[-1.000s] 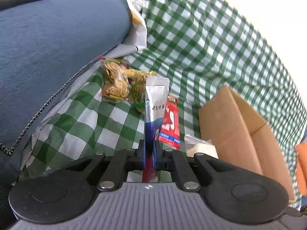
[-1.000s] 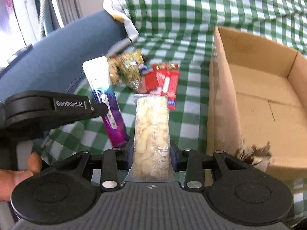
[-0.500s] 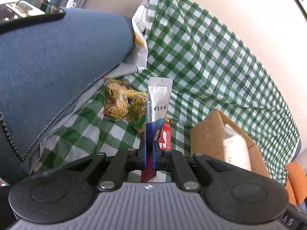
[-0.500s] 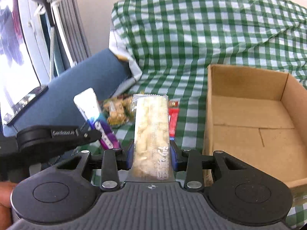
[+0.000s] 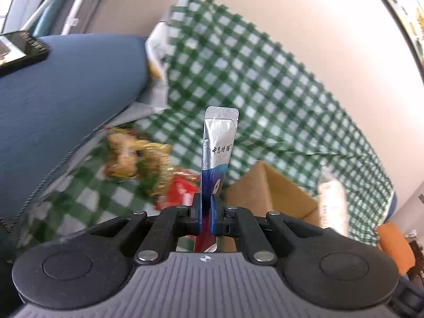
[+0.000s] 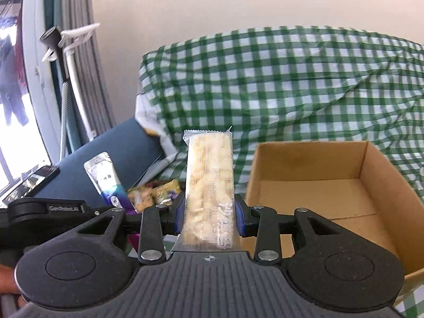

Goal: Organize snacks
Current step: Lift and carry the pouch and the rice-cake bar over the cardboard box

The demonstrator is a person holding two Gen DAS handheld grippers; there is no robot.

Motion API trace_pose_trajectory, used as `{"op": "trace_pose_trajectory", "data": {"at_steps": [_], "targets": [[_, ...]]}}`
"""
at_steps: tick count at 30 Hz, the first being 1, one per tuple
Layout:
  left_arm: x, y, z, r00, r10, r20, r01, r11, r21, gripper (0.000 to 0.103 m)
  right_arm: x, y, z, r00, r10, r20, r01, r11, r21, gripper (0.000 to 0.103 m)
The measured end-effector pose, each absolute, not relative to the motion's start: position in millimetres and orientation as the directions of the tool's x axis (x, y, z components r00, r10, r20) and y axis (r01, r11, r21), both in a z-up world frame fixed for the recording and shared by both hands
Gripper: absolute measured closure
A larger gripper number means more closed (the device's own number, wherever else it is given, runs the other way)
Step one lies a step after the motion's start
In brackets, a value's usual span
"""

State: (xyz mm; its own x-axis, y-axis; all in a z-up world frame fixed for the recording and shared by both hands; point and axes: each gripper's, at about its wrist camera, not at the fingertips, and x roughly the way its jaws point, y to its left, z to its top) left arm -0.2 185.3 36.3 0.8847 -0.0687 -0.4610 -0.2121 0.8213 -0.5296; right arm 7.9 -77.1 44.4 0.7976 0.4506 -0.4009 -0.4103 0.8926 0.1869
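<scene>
Left hand-held gripper (image 5: 206,213) clamped on silver-blue sachet (image 5: 218,148), upright, above loose snacks (image 5: 137,159) on checked cloth (image 5: 265,84). Right hand-held gripper (image 6: 209,213) clamped on pale cracker bar (image 6: 209,175), beside open cardboard box (image 6: 381,185).

1. Green-and-white checked cloth (image 6: 291,84) draped over the sofa back.
2. Blue sofa arm (image 5: 66,84); dark phone (image 5: 18,50) lying on it.
3. White pole (image 6: 76,84) beside grey curtain (image 6: 79,8).
4. Orange cushion (image 5: 394,246), lower right.
</scene>
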Motion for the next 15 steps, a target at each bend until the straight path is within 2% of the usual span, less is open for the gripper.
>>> {"op": "trace_pose_trajectory", "data": {"at_steps": [8, 15], "targets": [[18.4, 137.4, 75.4, 0.904, -0.167, -0.393, -0.078, 0.840, -0.537, 0.097, 25.1, -118.9, 44.3, 0.857, 0.338, -0.389, -0.275, 0.938, 0.210, 0.065], [41.7, 78.5, 92.1, 0.886, -0.247, -0.391, 0.026, 0.871, -0.491, 0.097, 44.2, -167.6, 40.7, 0.903, 0.182, -0.390, -0.098, 0.969, 0.225, 0.065]]}}
